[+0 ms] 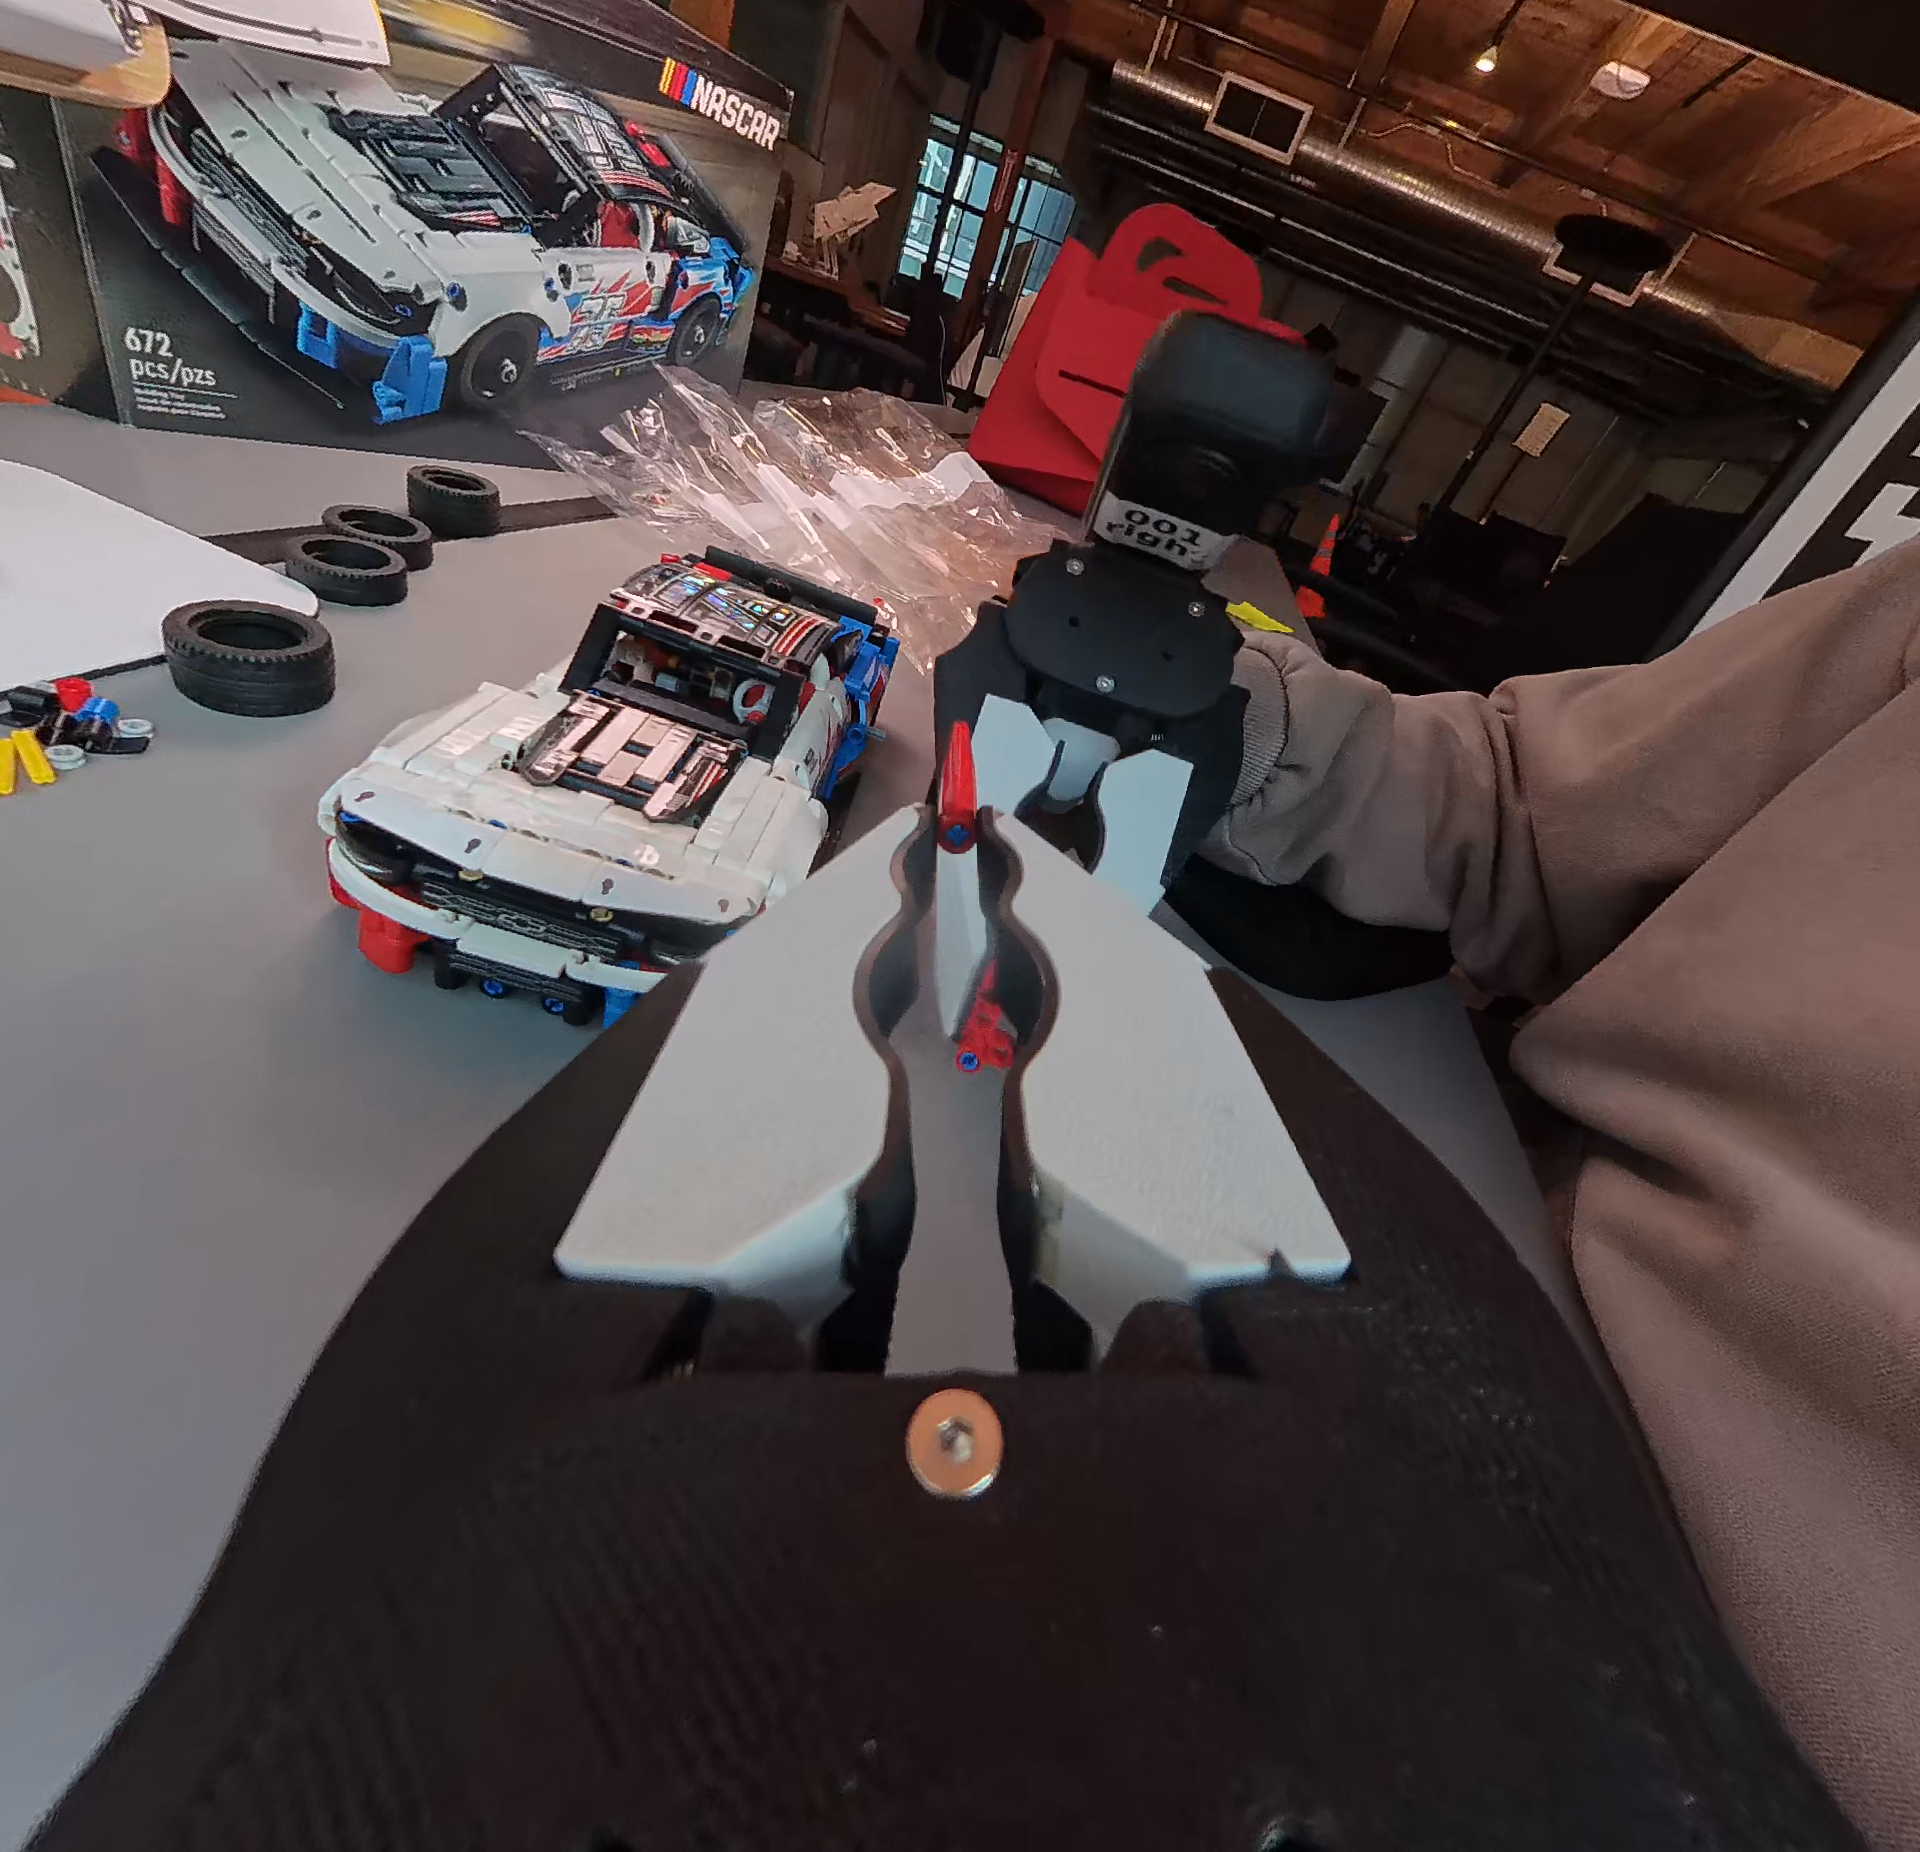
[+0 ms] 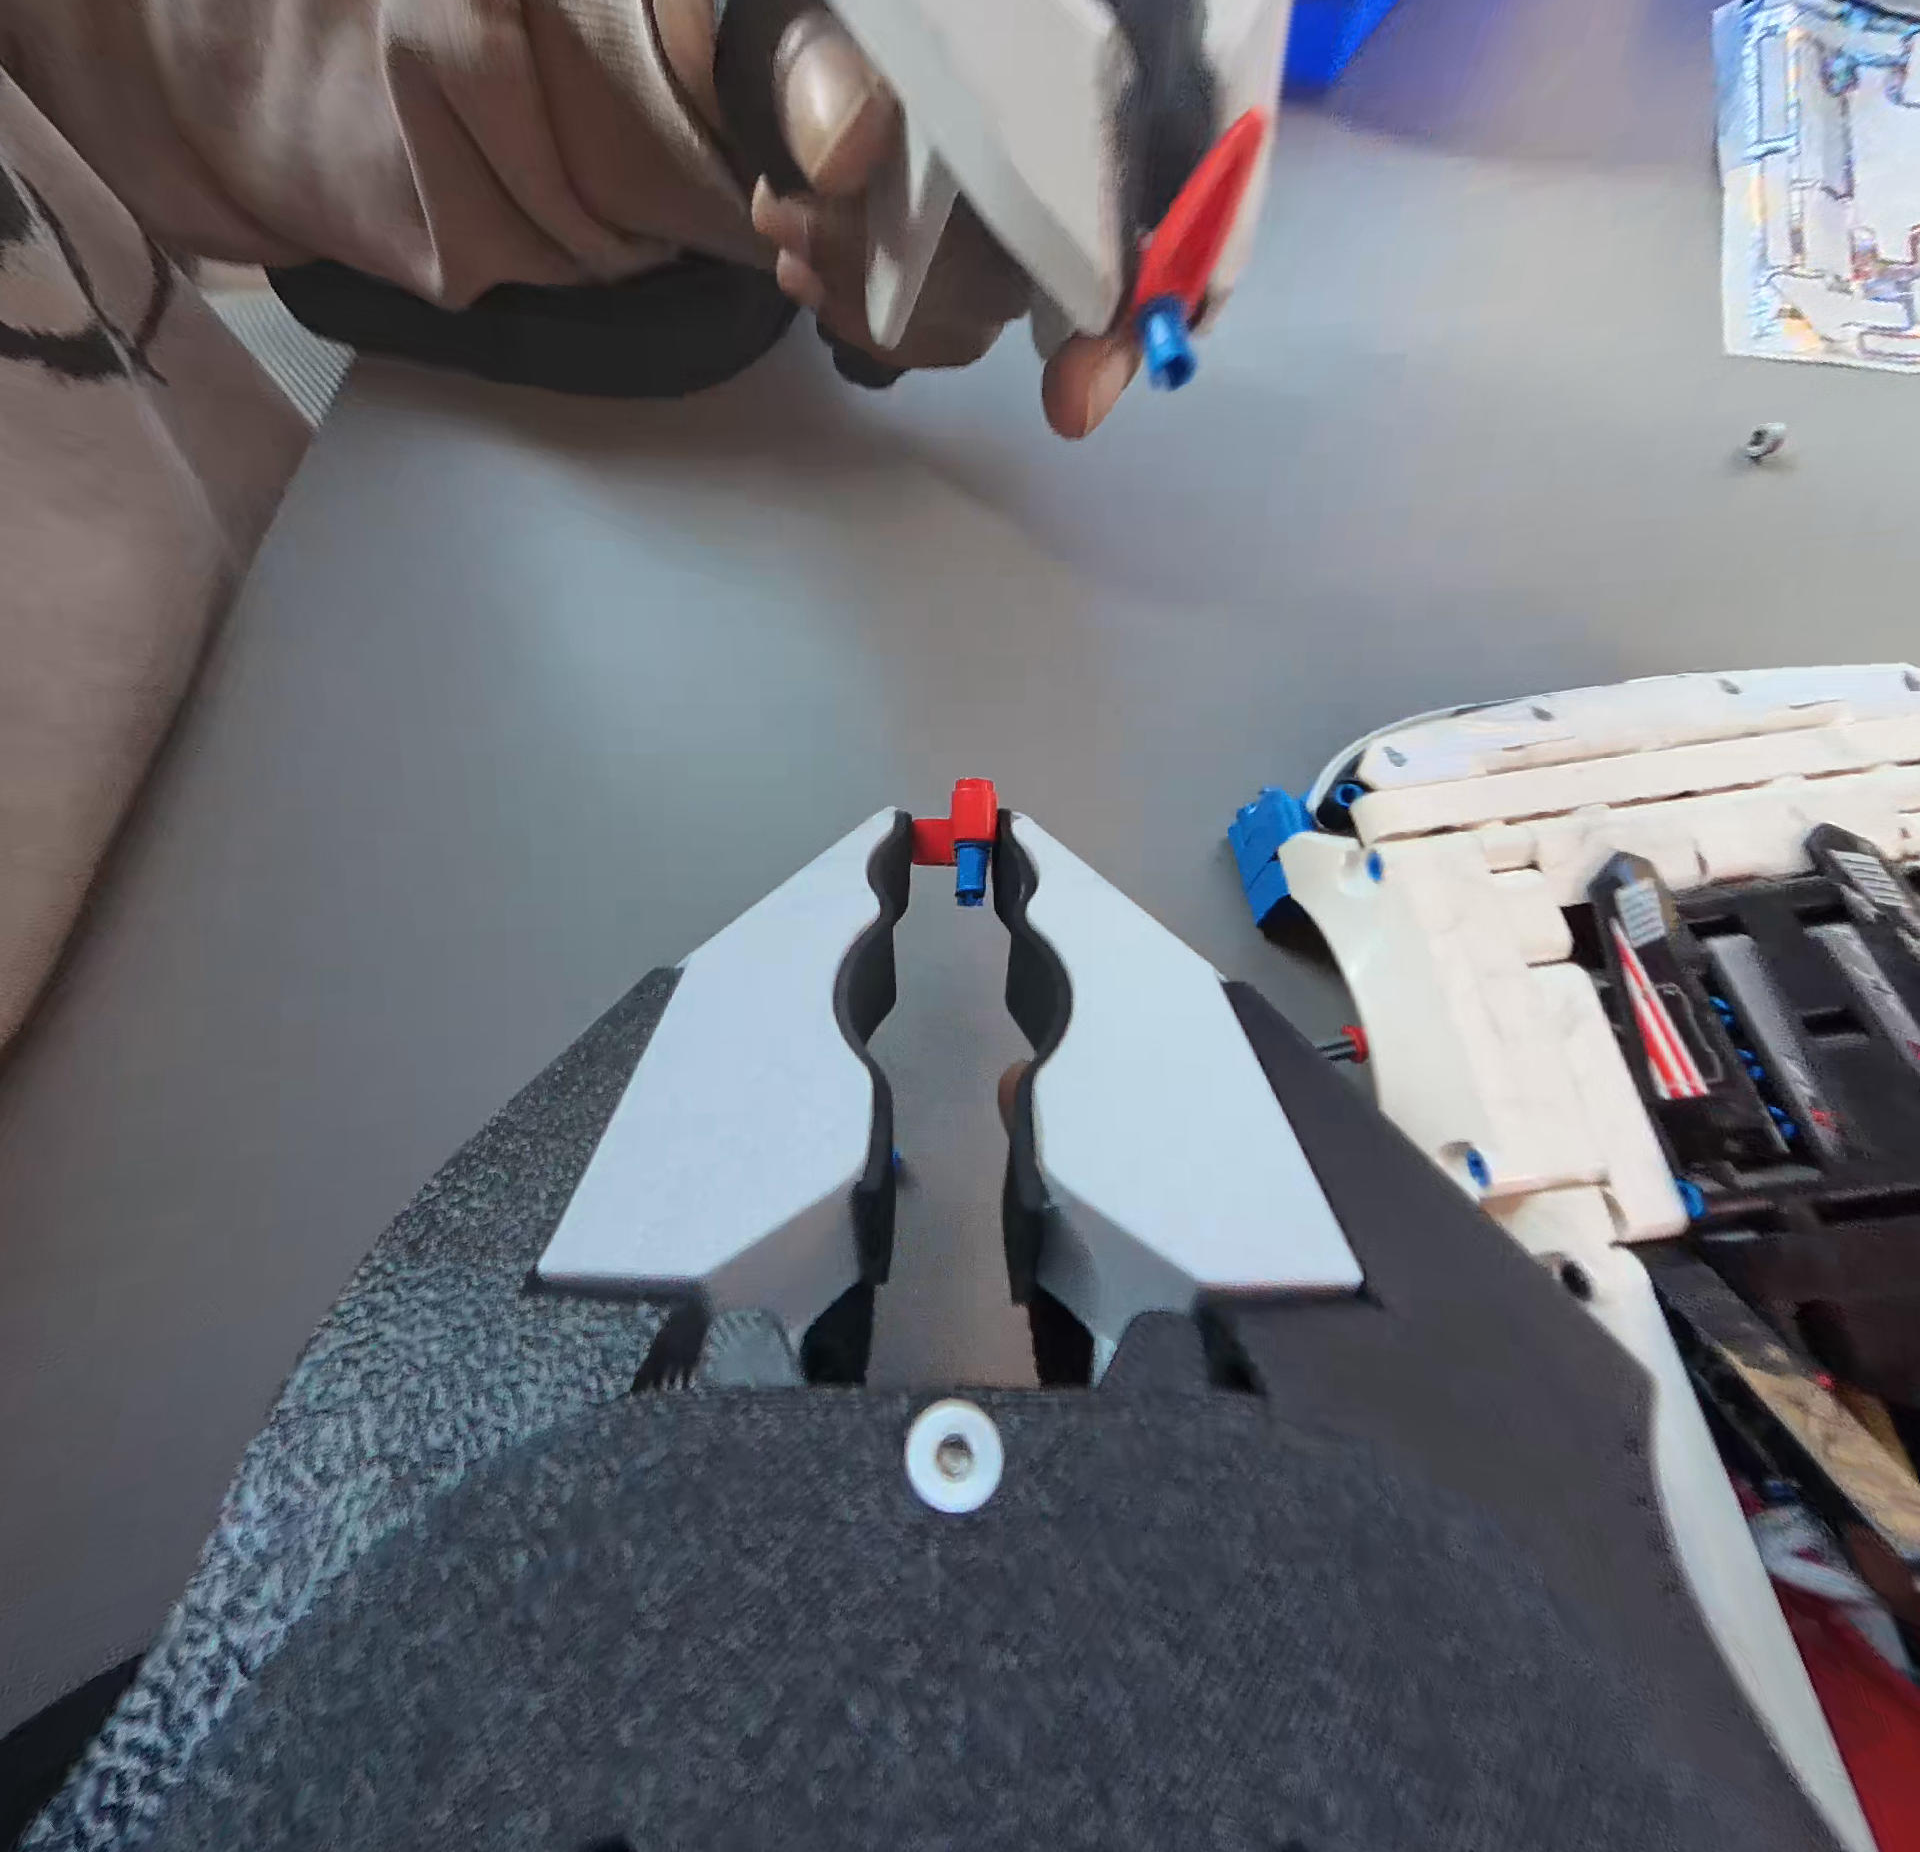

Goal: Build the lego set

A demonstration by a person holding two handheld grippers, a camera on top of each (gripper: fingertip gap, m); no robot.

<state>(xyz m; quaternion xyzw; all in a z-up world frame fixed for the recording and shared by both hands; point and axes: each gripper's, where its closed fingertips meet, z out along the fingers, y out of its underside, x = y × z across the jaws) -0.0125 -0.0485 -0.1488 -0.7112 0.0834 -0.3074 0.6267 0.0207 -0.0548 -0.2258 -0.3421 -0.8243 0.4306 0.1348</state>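
The white, blue and red lego car (image 1: 592, 805) stands on the grey table (image 1: 187, 1023), without wheels. My left gripper (image 1: 951, 820) is shut on a slim red panel piece (image 1: 954, 779) that carries a blue pin. My right gripper (image 2: 956, 826) is shut on a small red connector (image 2: 961, 815) with a blue pin. In the right wrist view the left gripper (image 2: 1132, 306) and its red panel (image 2: 1200, 202) hover above and beyond my right fingertips, apart from them. The car (image 2: 1558, 971) lies just to the right of the right gripper.
Several black tyres (image 1: 249, 654) and a heap of small loose parts (image 1: 73, 727) lie at the left. The set's box (image 1: 416, 244) and clear plastic bags (image 1: 810, 493) stand behind the car. An instruction sheet (image 2: 1818, 171) and one small grey part (image 2: 1764, 441) lie farther off. The gap from one gripper's tips to the other's is roughly 8 cm.
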